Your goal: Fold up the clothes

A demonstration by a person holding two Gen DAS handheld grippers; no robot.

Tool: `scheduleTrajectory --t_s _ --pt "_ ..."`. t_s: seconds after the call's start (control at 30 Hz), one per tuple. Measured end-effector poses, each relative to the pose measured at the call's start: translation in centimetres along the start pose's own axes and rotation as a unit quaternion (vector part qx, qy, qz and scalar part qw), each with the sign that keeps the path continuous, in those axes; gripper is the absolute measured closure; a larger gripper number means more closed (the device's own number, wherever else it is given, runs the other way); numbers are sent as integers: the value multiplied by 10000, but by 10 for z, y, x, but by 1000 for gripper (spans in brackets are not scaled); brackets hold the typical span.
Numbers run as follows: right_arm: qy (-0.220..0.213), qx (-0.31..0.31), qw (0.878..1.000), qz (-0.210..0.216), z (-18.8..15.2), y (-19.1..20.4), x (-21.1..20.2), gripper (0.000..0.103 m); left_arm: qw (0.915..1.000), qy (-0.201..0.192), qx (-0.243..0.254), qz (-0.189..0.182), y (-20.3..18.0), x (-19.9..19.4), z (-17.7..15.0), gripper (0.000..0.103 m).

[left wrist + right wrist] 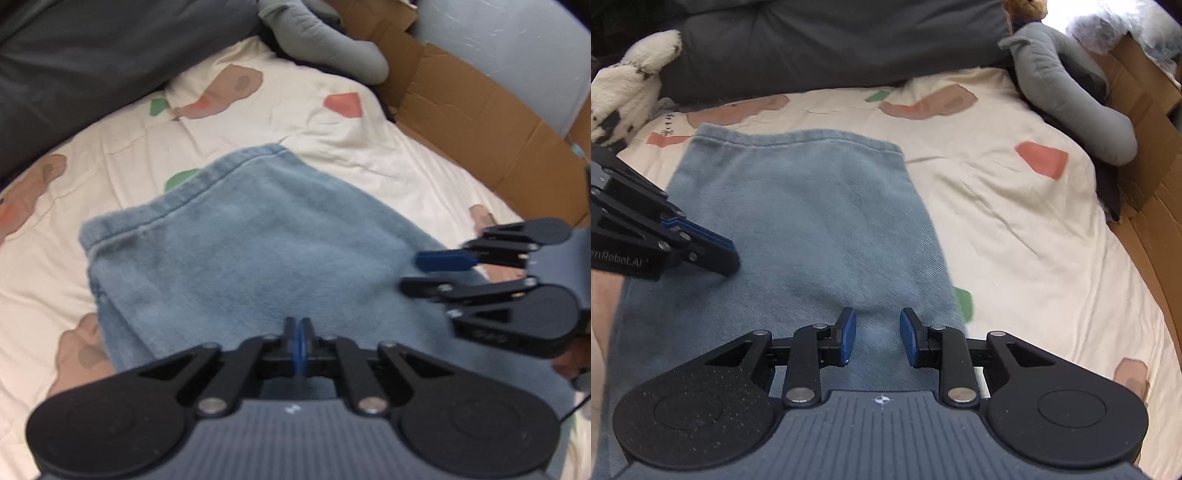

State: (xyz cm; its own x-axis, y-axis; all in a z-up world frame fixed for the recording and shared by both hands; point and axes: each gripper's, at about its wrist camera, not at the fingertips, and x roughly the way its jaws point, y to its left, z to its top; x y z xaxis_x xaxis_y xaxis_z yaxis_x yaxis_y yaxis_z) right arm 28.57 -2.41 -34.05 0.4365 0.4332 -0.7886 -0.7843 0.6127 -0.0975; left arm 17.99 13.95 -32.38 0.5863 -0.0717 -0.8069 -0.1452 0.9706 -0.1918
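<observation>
A light blue garment [258,251] [798,221] lies flat on the cream patterned bedsheet [332,140] [1015,229], its hemmed edge towards the far side. My left gripper [300,334] [729,258] is shut, its blue pads pressed together with nothing visible between them, tips low over the garment's left part. My right gripper [878,334] [421,273] stands partly open just above the garment's near right part. Cloth shows in the gap below its pads, but they do not press on it.
A dark grey duvet [831,44] runs along the far side of the bed. A grey plush toy [1071,96] [325,40] lies at the back right beside a cardboard box [480,122] [1145,110]. A white plush toy [624,92] sits at the far left.
</observation>
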Motion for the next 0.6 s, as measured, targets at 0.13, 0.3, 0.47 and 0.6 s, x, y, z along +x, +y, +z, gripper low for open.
scheduleTrajectory --t_s 0.13,0.3,0.47,0.6 --pt "99 18 9999 -25 -12 -10 -10 71 9999 23 59 89 -4 -5 0 99" --pt "163 133 9997 -102 -29 -15 -25 71 9998 22 89 -190 -19 -13 -5 99" --pt "313 135 9993 -173 -51 -18 -39 71 9979 210 305 -529 -46 -12 -20 99" --pt "463 184 9985 -229 -69 -23 -51 71 9964 345 376 -675 -56 -10 -30 99"
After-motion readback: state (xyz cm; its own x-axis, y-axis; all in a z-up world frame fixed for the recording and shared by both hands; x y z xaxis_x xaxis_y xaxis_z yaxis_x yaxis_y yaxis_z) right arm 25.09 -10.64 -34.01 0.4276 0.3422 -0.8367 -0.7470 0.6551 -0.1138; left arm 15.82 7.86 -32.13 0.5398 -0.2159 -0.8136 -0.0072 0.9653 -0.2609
